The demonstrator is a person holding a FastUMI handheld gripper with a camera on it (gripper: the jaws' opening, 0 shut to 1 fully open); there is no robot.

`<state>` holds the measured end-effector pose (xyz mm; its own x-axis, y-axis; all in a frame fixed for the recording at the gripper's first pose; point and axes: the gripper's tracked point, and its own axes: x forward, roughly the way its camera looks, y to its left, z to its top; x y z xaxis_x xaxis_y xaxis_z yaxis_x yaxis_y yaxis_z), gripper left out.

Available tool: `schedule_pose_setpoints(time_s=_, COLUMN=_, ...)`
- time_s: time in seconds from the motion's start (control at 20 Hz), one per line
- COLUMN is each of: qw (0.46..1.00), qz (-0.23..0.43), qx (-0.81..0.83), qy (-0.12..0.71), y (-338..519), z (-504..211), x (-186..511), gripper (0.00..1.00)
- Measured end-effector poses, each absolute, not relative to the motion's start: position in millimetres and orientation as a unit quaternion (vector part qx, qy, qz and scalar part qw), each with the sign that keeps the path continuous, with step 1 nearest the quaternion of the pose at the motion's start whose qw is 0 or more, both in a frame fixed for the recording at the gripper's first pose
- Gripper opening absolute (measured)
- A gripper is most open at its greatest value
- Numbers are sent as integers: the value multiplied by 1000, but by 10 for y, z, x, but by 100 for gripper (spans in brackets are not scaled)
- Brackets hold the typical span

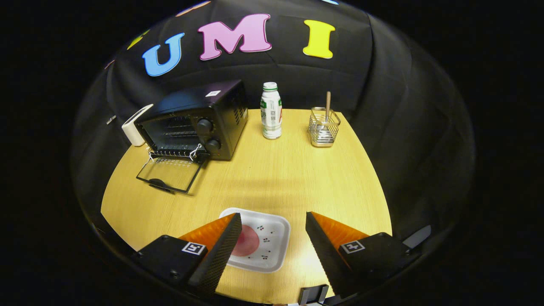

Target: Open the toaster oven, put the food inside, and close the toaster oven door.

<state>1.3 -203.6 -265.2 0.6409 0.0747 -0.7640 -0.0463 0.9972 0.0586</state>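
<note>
The gripper [273,224] gapes wide, empty, above a square plate [272,250] holding a pink meat slice [247,243]; the toaster oven [195,121] stands open.

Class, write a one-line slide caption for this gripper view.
Open tongs hover over pink food on a white tray; toaster oven door lies open.

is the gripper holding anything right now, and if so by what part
Nothing is held. The gripper is open, its fingers apart above the white plate with the pink food.
</note>
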Motion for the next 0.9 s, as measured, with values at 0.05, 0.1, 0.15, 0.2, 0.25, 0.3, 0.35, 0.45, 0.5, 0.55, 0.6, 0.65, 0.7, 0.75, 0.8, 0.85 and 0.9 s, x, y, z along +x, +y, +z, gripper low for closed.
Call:
schedule_pose_setpoints(time_s=0.05, qw=901, qz=34, qx=24, qy=432, y=-2088, z=-2717, x=9, gripper=99)
schedule_pose_setpoints(time_s=0.1, qw=897, qz=36, qx=26, qy=441, y=-2136, z=-2782, x=10, gripper=99)
schedule_pose_setpoints(time_s=0.15, qw=890, qz=40, qx=24, qy=454, y=-2183, z=-2862, x=-18, gripper=99)
schedule_pose_setpoints(time_s=0.2, qw=881, qz=45, qx=23, qy=470, y=-2214, z=-2960, x=-56, gripper=100)
schedule_pose_setpoints(time_s=0.25, qw=870, qz=50, qx=27, qy=490, y=-2232, z=-3059, x=-118, gripper=100)
schedule_pose_setpoints(time_s=0.3, qw=857, qz=58, qx=39, qy=510, y=-2215, z=-3162, x=-182, gripper=100)
schedule_pose_setpoints(time_s=0.35, qw=845, qz=64, qx=50, qy=528, y=-2193, z=-3265, x=-257, gripper=100)
schedule_pose_setpoints(time_s=0.45, qw=826, qz=68, qx=57, qy=556, y=-2200, z=-3464, x=-374, gripper=100)
schedule_pose_setpoints(time_s=0.5, qw=817, qz=68, qx=56, qy=569, y=-2212, z=-3562, x=-435, gripper=100)
schedule_pose_setpoints(time_s=0.55, qw=809, qz=69, qx=57, qy=581, y=-2210, z=-3651, x=-480, gripper=100)
schedule_pose_setpoints(time_s=0.6, qw=800, qz=67, qx=61, qy=593, y=-2209, z=-3715, x=-522, gripper=100)
schedule_pose_setpoints(time_s=0.65, qw=794, qz=63, qx=62, qy=602, y=-2228, z=-3780, x=-552, gripper=100)
schedule_pose_setpoints(time_s=0.7, qw=788, qz=60, qx=63, qy=609, y=-2238, z=-3833, x=-562, gripper=100)
schedule_pose_setpoints(time_s=0.75, qw=786, qz=53, qx=63, qy=613, y=-2262, z=-3849, x=-558, gripper=100)
schedule_pose_setpoints(time_s=0.8, qw=789, qz=52, qx=70, qy=608, y=-2251, z=-3851, x=-502, gripper=95)
schedule_pose_setpoints(time_s=0.85, qw=788, qz=48, qx=67, qy=611, y=-2261, z=-3879, x=-481, gripper=91)
schedule_pose_setpoints(time_s=0.9, qw=787, qz=43, qx=65, qy=612, y=-2288, z=-3875, x=-480, gripper=86)
